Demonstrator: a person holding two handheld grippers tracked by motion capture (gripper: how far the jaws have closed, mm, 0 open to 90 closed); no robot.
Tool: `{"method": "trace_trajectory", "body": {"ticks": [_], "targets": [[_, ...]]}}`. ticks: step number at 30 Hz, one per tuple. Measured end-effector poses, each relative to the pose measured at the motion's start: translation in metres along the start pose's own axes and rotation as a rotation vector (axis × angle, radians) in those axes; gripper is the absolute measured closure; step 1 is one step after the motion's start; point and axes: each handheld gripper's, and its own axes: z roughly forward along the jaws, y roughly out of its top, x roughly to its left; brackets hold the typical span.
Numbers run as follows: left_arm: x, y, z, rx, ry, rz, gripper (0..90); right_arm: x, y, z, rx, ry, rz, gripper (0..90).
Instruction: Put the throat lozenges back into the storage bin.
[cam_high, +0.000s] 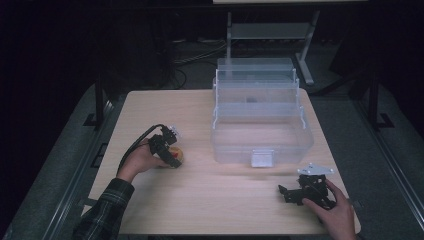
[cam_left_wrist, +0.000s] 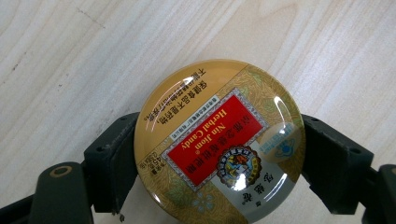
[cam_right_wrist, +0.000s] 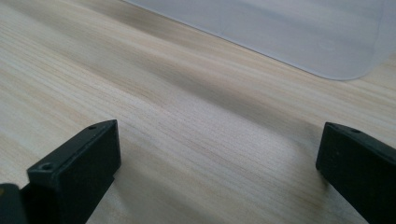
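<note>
Wooden table (cam_high: 210, 195): left gripper (cam_left_wrist: 219, 154) clamps the stiff, glossy, slip-prone candy tin (cam_left_wrist: 219, 142) by its rim; right gripper (cam_right_wrist: 219, 154) rests wide open, empty.

High view: fixed above near edge, looking fwd & down over whole table (cam_high: 200, 200), far off. Left gripper view: straight down, v. close on round tin (cam_left_wrist: 219, 142), same tin at 9 o'clock in high view. Right gripper view: low, skimming tabletop toward clear box (cam_right_wrist: 289, 32) at 12.
</note>
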Motion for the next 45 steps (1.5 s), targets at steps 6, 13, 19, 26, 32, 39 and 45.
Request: {"method": "trace_trajectory", "body": {"ticks": [6,13,19,26,32,39,45], "targets": [[-0.001,0.002,-0.007,-0.001,0.002,0.005,19.5,0.000,0.000,0.000,0.000,0.000,0.000,0.0],[-0.003,0.007,-0.017,-0.017,0.001,0.011,19.5,0.000,0.000,0.000,0.000,0.000,0.000,0.0],[-0.005,0.010,-0.025,-0.026,-0.004,0.015,19.5,0.000,0.000,0.000,0.000,0.000,0.000,0.0],[-0.007,0.015,-0.033,-0.031,-0.001,0.022,19.5,0.000,0.000,0.000,0.000,0.000,0.000,0.0],[-0.009,0.019,-0.040,-0.033,0.002,0.033,19.5,0.000,0.000,0.000,0.000,0.000,0.001,0.0],[-0.011,0.025,-0.048,-0.042,-0.002,0.041,19.5,0.000,0.000,0.000,0.000,0.000,0.000,0.0],[-0.013,0.032,-0.059,-0.056,0.000,0.048,19.5,0.000,0.000,0.000,0.000,0.000,0.000,0.0]]}}
